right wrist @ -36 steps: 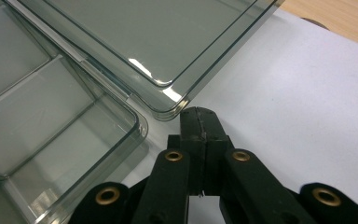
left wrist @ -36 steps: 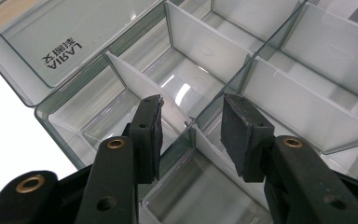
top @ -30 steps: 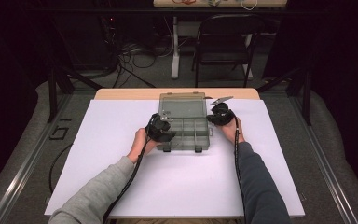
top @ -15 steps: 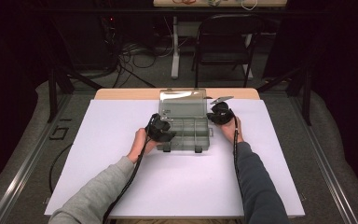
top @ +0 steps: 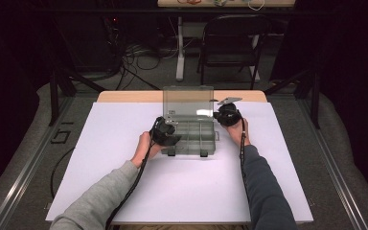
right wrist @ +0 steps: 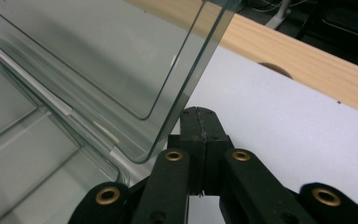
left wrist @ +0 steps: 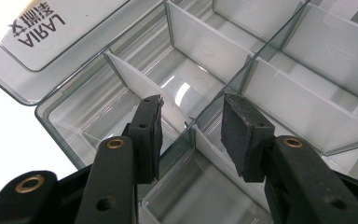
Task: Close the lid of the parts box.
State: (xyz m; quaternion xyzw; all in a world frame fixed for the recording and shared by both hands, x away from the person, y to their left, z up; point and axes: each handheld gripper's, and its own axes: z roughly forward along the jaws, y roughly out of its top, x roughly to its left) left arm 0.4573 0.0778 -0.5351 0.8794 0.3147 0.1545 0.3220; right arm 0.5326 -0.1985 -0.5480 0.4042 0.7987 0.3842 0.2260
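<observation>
Organizer box (top: 190,132) on white mat (top: 124,182), lid (top: 188,100) upright — left gripper (left wrist: 191,126) jaws spread over dividers; right gripper (right wrist: 200,122) jaws clenched empty beside lid.

Clear, glossy plastic on the organizer box (left wrist: 261,88), light glinting off its smooth dividers, and the raised lid (right wrist: 98,60) is the same see-through, faintly smoky plastic. The left gripper (left wrist: 191,128) shows matt black jaws with rough, perhaps rubbery pads and brass-coloured rivets. White matt sheet (top: 124,124), likely paper, over pale wood table (right wrist: 307,60), upper right.
</observation>
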